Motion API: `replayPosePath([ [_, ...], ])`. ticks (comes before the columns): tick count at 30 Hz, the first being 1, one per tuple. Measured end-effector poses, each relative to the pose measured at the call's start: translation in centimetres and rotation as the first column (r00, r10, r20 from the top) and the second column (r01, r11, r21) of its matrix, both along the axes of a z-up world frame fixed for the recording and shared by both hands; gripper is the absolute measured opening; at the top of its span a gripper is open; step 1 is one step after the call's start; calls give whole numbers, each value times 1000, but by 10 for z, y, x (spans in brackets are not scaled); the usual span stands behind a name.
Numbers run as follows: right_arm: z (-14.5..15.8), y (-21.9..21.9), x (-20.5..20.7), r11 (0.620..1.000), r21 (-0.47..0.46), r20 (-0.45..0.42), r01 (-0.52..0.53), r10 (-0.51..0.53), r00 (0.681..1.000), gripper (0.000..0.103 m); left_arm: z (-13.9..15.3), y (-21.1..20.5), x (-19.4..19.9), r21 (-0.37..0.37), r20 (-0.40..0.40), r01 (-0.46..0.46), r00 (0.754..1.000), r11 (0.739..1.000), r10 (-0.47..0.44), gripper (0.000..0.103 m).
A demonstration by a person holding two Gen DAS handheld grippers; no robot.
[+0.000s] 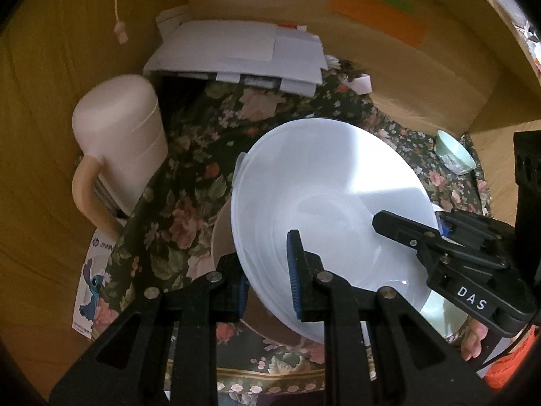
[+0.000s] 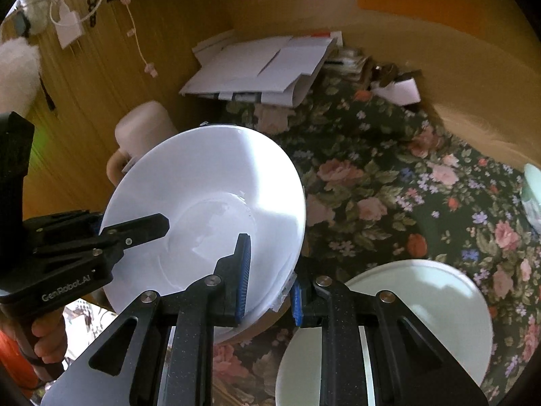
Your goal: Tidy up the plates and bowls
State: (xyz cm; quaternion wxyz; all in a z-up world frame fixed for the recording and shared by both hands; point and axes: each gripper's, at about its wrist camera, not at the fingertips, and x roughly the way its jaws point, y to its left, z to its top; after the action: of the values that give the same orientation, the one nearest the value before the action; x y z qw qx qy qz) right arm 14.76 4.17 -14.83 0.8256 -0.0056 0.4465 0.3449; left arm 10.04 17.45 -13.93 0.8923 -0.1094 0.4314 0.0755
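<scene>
I have the white bowl (image 1: 324,203) off the cloth (image 1: 189,176), tilted, held from both sides. My left tongs (image 1: 267,270) are clamped on its near rim, one blue pad inside the bowl and one outside. My right tongs (image 2: 270,291) pinch the opposite rim the same way, the wall of the bowl between the pads. Each view also shows the other tongs reaching in over the bowl's edge.

Under the bowl, the left view shows the rim of a tan dish (image 1: 219,237) lying on the cloth; I cannot tell whether the bowl touches it. Just beside my right tongs a pale plate (image 2: 422,308) lies flat on the cloth. A small green bowl (image 1: 454,155) sits well apart, near the far right edge of the cloth.

So I judge the job to be in its early or middle part: one bowl is in hand and not yet set down, and the plate, the tan dish and the green bowl lie scattered, not stacked or grouped. What is left is to place this bowl and then gather the rest.

Further back stand a cream jug (image 1: 125,142) at the left and a heap of papers (image 1: 236,54) against the wooden wall.
</scene>
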Motion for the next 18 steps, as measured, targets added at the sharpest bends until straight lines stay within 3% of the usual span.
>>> replayPosePath([
  [11, -21, 11, 0, 999, -33, -41, -35, 33, 999, 19, -24, 10, -3, -28, -42, -20, 999, 999, 19, 17],
  [18, -22, 16, -1, 995, -78, -24, -64, 63, 998, 20, -27, 13, -5, -18, -43, -30, 999, 999, 29, 17],
])
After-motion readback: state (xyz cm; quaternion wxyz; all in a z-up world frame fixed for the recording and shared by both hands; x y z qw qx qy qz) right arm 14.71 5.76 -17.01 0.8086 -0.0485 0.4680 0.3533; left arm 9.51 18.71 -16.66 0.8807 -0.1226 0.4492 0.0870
